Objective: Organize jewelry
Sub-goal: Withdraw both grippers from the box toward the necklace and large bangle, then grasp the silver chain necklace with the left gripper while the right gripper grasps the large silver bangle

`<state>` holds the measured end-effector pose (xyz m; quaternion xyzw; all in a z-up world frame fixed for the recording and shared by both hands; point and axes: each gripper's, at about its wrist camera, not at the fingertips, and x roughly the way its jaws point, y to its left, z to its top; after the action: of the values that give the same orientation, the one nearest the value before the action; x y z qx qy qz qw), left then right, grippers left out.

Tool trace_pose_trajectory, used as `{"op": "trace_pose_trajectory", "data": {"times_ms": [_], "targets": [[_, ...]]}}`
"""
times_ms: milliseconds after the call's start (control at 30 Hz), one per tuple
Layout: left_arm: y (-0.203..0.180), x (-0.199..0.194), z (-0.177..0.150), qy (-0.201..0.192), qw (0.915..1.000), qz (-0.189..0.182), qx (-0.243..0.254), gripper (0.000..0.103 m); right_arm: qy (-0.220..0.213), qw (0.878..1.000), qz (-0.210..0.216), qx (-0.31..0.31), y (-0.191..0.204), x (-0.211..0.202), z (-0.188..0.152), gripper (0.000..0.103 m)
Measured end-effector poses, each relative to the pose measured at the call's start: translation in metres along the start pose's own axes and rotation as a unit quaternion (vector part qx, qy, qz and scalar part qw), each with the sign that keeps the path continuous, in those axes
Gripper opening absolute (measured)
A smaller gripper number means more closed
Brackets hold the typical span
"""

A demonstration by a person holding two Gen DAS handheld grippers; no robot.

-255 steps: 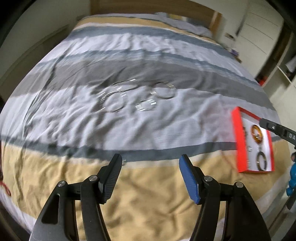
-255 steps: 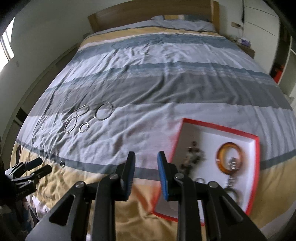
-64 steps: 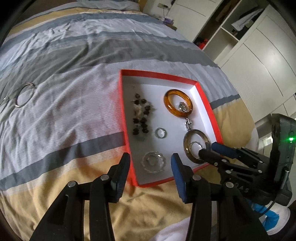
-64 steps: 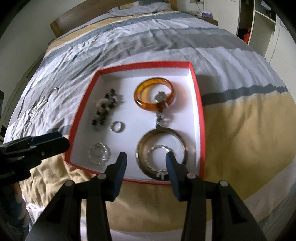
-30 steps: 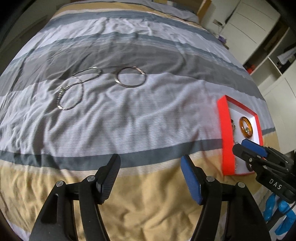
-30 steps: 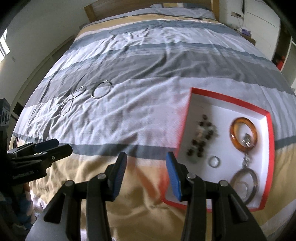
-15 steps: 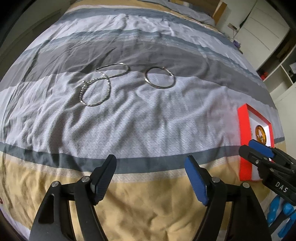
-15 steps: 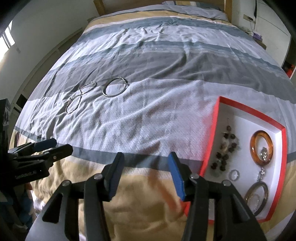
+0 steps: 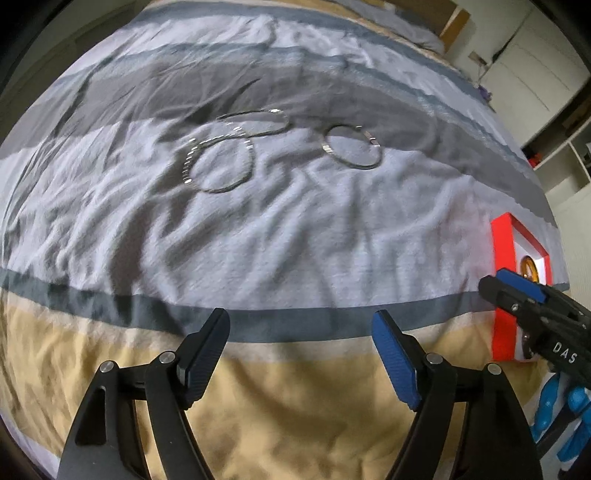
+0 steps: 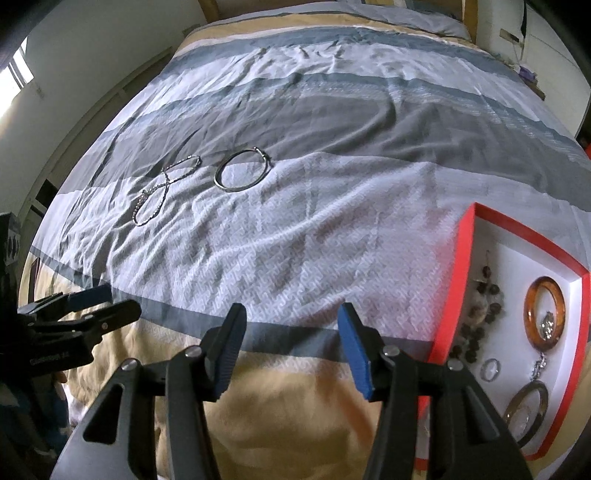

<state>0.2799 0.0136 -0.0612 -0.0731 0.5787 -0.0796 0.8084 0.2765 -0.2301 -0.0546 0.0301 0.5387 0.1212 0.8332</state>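
Note:
A silver bangle [image 9: 351, 151] [image 10: 243, 173] and a thin silver chain [image 9: 229, 155] [image 10: 164, 188] looped like a figure eight lie on the striped bedspread. My left gripper [image 9: 301, 349] is open and empty, well short of them over the tan stripe. My right gripper [image 10: 291, 341] is open and empty too. A red tray [image 10: 456, 280] [image 9: 500, 258] with a white floor lies at the right. In it are an amber bangle [image 10: 545, 317], dark beads [image 10: 480, 314], a small ring [image 10: 490, 369] and a dark bangle [image 10: 524, 410].
The bed's wooden headboard [image 10: 332, 5] is at the far end. White cupboards and shelves [image 9: 535, 74] stand to the right of the bed. A wall [image 10: 74, 74] runs along the bed's left side.
Both grippers have swung left, away from the tray, toward the loose jewelry. The bangle and chain look larger and closer in the left wrist view. Both grippers' jaws stand wider apart.

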Motion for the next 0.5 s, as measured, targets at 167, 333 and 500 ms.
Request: {"op": "trace_pose_trajectory", "data": {"times_ms": [167, 333, 500], "targets": [[0.024, 0.001, 0.009, -0.002, 0.9996, 0.011, -0.026, 0.081, 0.002, 1.0, 0.007, -0.007, 0.005, 0.012, 0.011, 0.05], [0.043, -0.001, 0.034, -0.023, 0.999, 0.012, -0.036, 0.085, 0.0, 1.0, 0.018, -0.021, 0.014, 0.026, 0.03, 0.05], [0.047, 0.006, 0.07, -0.045, 0.9988, 0.014, -0.011, 0.09, -0.005, 0.999, 0.026, -0.03, 0.018, 0.042, 0.052, 0.051]]}}
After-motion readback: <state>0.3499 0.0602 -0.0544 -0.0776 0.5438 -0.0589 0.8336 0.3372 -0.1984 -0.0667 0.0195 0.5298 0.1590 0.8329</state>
